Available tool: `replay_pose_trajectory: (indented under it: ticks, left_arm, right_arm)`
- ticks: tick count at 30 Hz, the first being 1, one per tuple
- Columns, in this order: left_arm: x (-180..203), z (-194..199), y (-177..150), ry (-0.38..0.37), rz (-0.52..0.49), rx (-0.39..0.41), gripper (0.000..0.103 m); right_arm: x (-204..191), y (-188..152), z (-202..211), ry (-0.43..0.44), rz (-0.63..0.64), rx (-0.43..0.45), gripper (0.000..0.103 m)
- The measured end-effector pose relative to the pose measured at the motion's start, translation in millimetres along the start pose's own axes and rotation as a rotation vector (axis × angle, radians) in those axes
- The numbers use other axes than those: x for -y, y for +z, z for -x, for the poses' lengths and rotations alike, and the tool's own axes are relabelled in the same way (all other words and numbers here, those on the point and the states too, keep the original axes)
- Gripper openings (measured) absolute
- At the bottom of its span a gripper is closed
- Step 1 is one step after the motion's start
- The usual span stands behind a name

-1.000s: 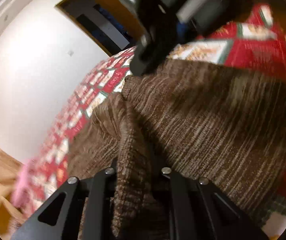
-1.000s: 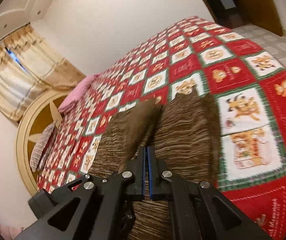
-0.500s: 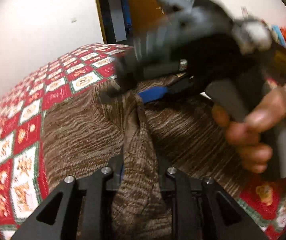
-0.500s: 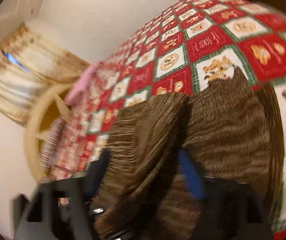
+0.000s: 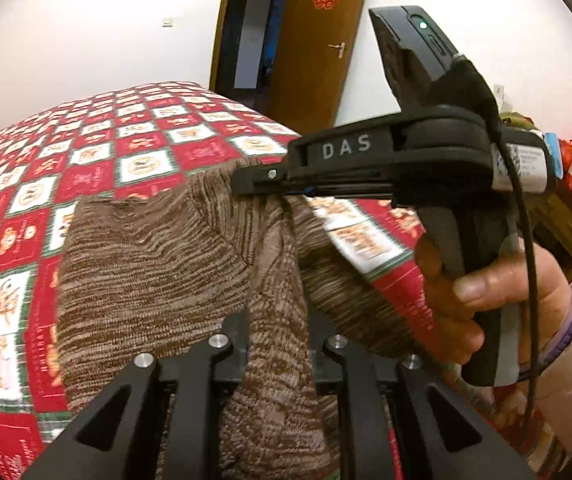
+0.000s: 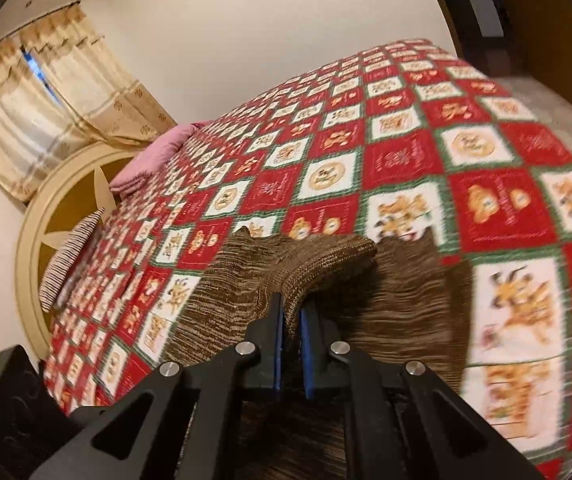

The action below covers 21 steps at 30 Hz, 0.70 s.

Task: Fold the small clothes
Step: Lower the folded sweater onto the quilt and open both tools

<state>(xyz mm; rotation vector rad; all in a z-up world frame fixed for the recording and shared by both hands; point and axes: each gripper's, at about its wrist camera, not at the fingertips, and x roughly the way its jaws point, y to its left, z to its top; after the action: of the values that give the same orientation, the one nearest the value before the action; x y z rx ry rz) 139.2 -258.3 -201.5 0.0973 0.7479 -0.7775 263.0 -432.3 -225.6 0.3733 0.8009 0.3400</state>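
A brown knit garment (image 5: 158, 264) is gripped above a quilted bed (image 5: 86, 160) by both grippers' fingers, the left gripper (image 5: 278, 344) and right gripper (image 6: 291, 320) closing on its folds.

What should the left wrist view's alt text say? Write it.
Both grippers, jaws closing, pinch a fold of a brown knit garment: the left gripper near the camera, the right gripper beyond, above a red patchwork bedspread.

left wrist view: i look close, down along my fingers toward the brown wooden door (image 5: 317, 40).
right wrist view: i face the cream curtains (image 6: 46, 92).
shared: brown striped knit garment (image 5: 158, 264) (image 6: 238, 280) on red-and-white patchwork quilt (image 5: 98, 152) (image 6: 405, 152).
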Motion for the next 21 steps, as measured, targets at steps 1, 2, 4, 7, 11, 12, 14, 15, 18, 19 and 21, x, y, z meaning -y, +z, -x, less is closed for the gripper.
replay_pose_trajectory:
  ticks: [1,2,4,7,11,12,14,15,18,19,21]
  left_arm:
    - [3.7,-2.5,1.9,-0.005,-0.005,0.002,0.016]
    - [10.6,-1.1,0.6,-0.006,-0.008,0.002,0.016]
    - [19.2,-5.6,1.6,-0.013,-0.009,-0.001,0.016]
    - [30.4,-17.0,1.3,0.0,-0.023,-0.018,0.016]
    - [36.5,-33.8,-0.3,0.016,-0.024,-0.051,0.016]
    - [36.5,-37.7,0.4,0.02,-0.028,-0.056,0.016]
    - [37.7,-44.5,0.7,0.033,-0.05,-0.064,0.016]
    - [38.2,-47.6,0.0,0.04,-0.064,-0.069,0.016]
    - [35.7,-48.4,-3.7,0.063,-0.082,-0.067,0.034]
    - [33.9,-45.3,-4.6,0.058,-0.078,-0.069,0.045]
    - [31.7,-31.4,-8.1,0.031,-0.066,-0.075,0.083]
  right_arm:
    - [3.9,0.6,6.1,-0.001,0.006,0.009,0.007]
    - [6.6,1.6,10.6,-0.004,0.011,0.018,0.007]
    - [11.4,2.4,14.9,-0.018,0.023,0.023,0.007]
    - [19.8,0.5,12.9,-0.049,0.038,0.006,0.007]
    - [41.9,-8.0,11.0,-0.057,0.004,-0.001,0.007]
    - [48.7,-11.0,8.8,-0.061,-0.009,-0.007,0.007]
    - [60.4,-16.5,1.2,-0.072,-0.032,-0.029,0.007]
    - [66.3,-20.3,-4.7,-0.074,-0.049,-0.044,0.007]
    - [79.6,-27.5,-8.1,-0.031,-0.121,-0.025,0.007]
    - [80.8,-27.6,-6.4,-0.032,-0.138,-0.019,0.007]
    - [79.0,-28.9,-3.8,-0.041,-0.146,-0.018,0.01]
